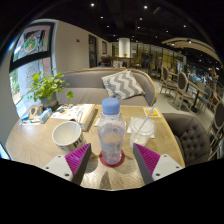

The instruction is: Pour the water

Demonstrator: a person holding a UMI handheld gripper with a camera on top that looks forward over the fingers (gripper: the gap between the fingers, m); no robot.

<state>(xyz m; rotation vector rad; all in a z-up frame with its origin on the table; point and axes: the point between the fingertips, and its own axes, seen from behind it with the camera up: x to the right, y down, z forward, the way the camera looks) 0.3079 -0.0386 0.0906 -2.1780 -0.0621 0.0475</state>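
The hand-held gripper (112, 160) stood wide open; the upright water bottle (112, 130) stood between its fingers, untouched, on the bench (40, 142).

Water bottle (111, 129) upright on the table (35, 145), between the two fingers (76, 160) with a gap at either side. Cup (68, 135) left of the bottle, glass (142, 128) right. Potted plant (46, 90) far left. Sofa (112, 84) behind the table.

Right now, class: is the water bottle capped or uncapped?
Capped: the water bottle stands upright between the gripper fingers, blue cap on.
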